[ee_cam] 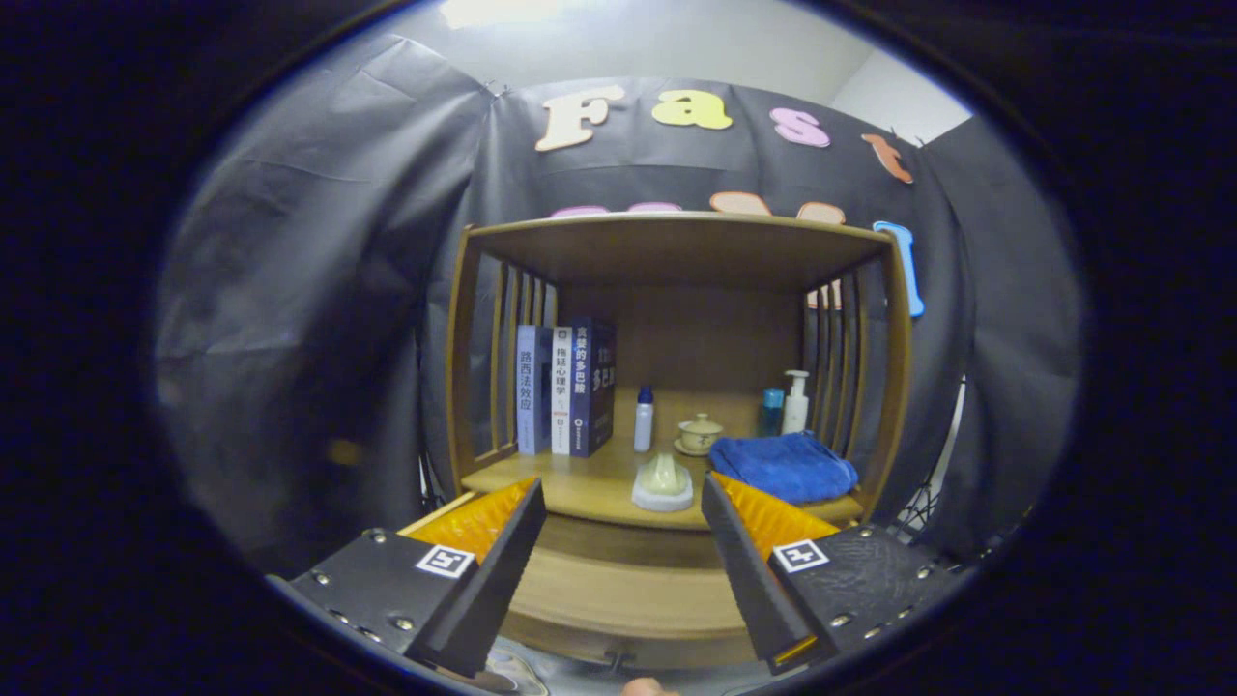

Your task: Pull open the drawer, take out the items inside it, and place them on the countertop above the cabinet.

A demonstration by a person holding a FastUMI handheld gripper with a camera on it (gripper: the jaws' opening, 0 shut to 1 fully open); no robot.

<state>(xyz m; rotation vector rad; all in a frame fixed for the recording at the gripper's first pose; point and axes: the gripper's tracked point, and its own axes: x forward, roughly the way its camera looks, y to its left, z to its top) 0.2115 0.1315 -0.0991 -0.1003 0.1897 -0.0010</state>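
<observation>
A wooden cabinet (pixel 894 387) stands in front of me against the booth's wall. Its countertop (pixel 589 488) lies just beyond my fingertips, under a wooden roof with slatted sides. Below the countertop, the drawer front (pixel 623 590) sits low between my two fingers and looks shut, so its contents are hidden. A small dark knob (pixel 617 661) shows at its lower edge. My gripper (pixel 620 488) is open wide, with nothing between its fingers, and is held a short way back from the drawer.
On the countertop stand three upright books (pixel 565 391) at the left, a small white bottle (pixel 644 420), a lidded teacup (pixel 700 433), a pale domed object (pixel 663 481) near the front edge, a folded blue towel (pixel 783 466) and a pump bottle (pixel 795 401) at the right.
</observation>
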